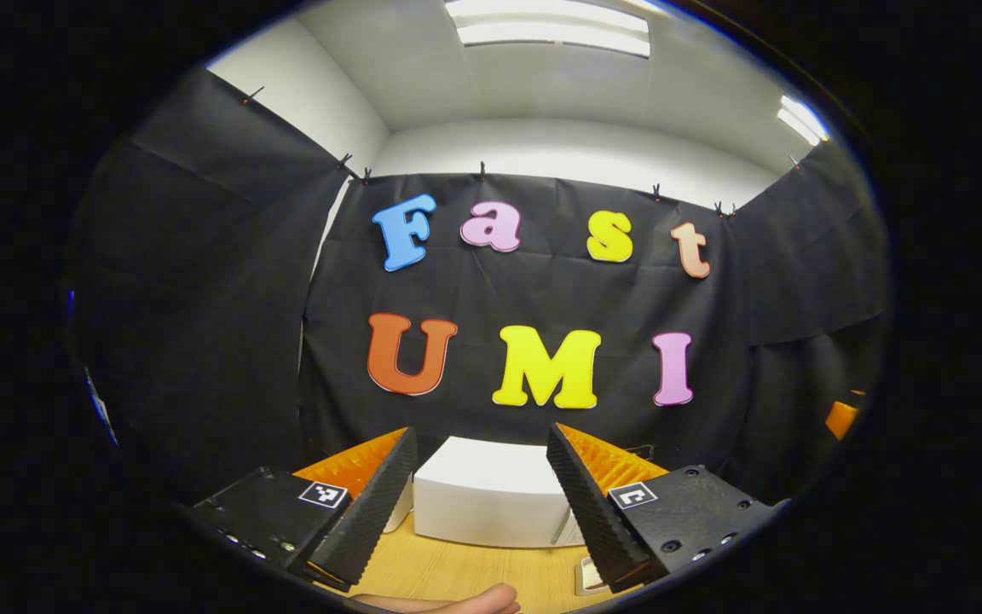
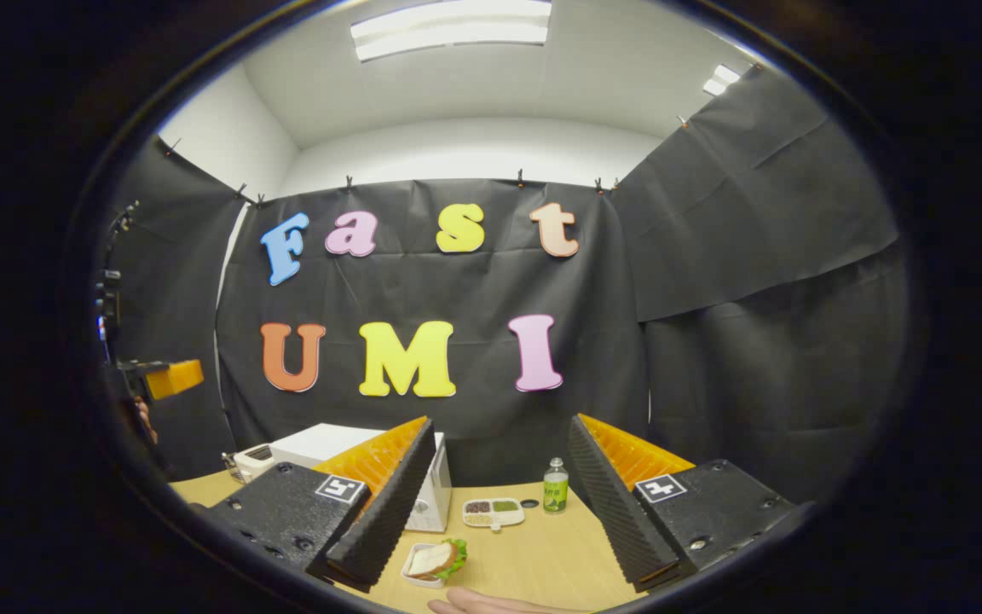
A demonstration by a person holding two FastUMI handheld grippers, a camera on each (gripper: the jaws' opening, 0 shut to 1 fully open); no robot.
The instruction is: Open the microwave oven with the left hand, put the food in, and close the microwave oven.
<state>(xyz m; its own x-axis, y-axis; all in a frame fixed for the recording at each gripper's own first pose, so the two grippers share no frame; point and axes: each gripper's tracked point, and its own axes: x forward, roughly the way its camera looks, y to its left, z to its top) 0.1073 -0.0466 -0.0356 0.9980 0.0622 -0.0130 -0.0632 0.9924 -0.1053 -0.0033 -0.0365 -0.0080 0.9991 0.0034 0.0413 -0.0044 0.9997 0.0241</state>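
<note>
A white microwave oven (image 1: 491, 495) stands on the wooden table (image 1: 457, 576), straight ahead between the fingers of my left gripper (image 1: 481, 452), which is open and holds nothing. In the right gripper view the microwave oven (image 2: 320, 448) sits at the left, its door closed. A sandwich with lettuce on a small white dish (image 2: 433, 560) lies on the table in front of it. My right gripper (image 2: 499, 443) is open and empty, raised above the table (image 2: 542, 554). My left gripper (image 2: 169, 378) also shows far off at the left edge.
A small white tray with compartments (image 2: 493, 512) and a green-labelled bottle (image 2: 554, 488) stand behind the sandwich. A small device (image 2: 252, 460) sits left of the microwave. A person's hand (image 2: 491, 604) shows at the table's near edge. A small object (image 1: 589, 576) lies by the left gripper's right finger.
</note>
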